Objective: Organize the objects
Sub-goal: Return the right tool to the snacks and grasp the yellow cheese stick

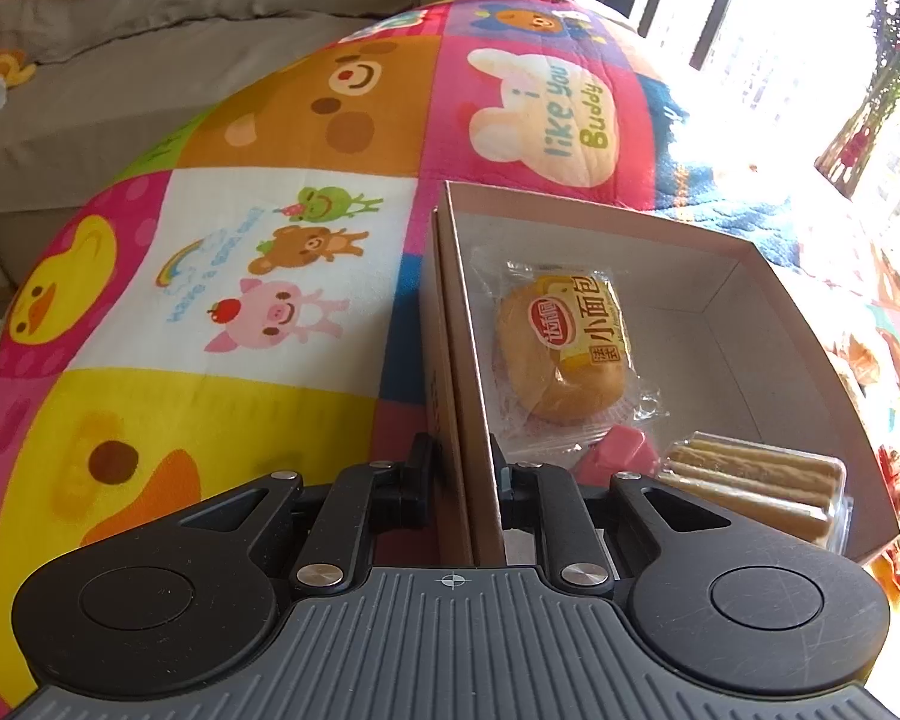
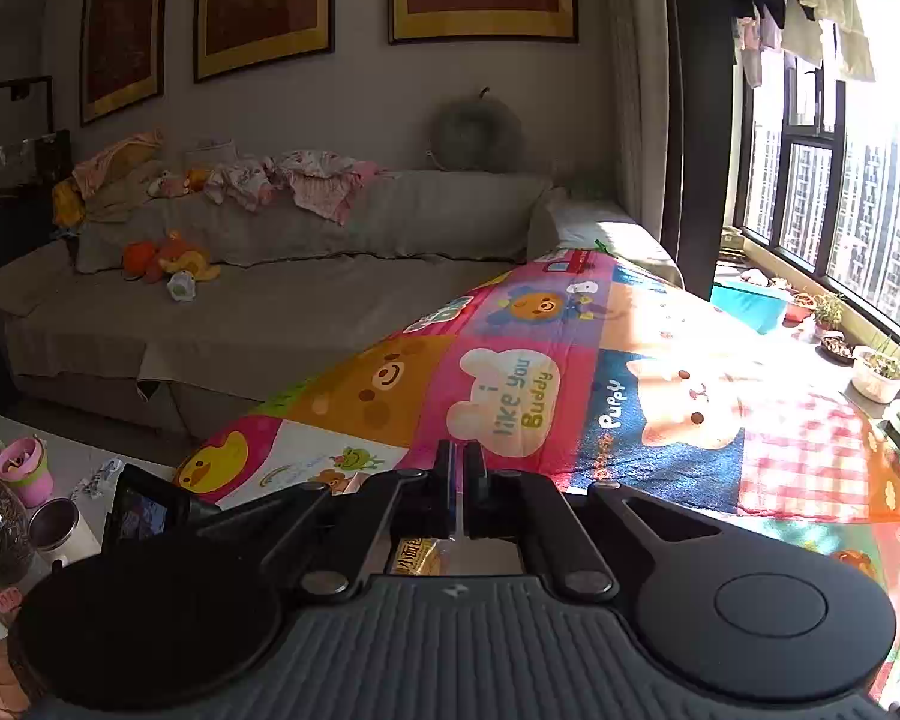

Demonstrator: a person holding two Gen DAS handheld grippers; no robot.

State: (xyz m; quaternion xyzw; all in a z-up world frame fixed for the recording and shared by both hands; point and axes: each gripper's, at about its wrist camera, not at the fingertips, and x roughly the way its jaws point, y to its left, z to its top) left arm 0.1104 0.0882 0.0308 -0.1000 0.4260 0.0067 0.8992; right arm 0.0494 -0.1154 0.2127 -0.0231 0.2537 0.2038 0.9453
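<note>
— Where's the open brown cardboard box (image 1: 744, 276) sitting?

— On the bright patchwork cartoon-animal blanket (image 1: 240, 300), and the black left gripper (image 1: 463, 468) has its side wall pinched, one finger outside, one inside.

— What's inside it?

— A small round bun in a clear-and-yellow wrapper (image 1: 561, 354) lying near the gripped wall, a pink wrapped block (image 1: 621, 453) just beside it toward the near end, and a clear pack of pale wafer sticks (image 1: 756, 486) next to that.

— And the black right gripper (image 2: 463, 474)?

— Its fingers are pressed together with only a thin slit showing; nothing sits between them. It's pointing over the blanket toward the grey-covered sofa (image 2: 282, 306). Below its body I can glimpse a yellow wrapper (image 2: 417, 558), probably the same bun, but too little shows to be sure.

— Anything off to the side?

— A pink cup (image 2: 27, 471) on a white table at the left.
</note>
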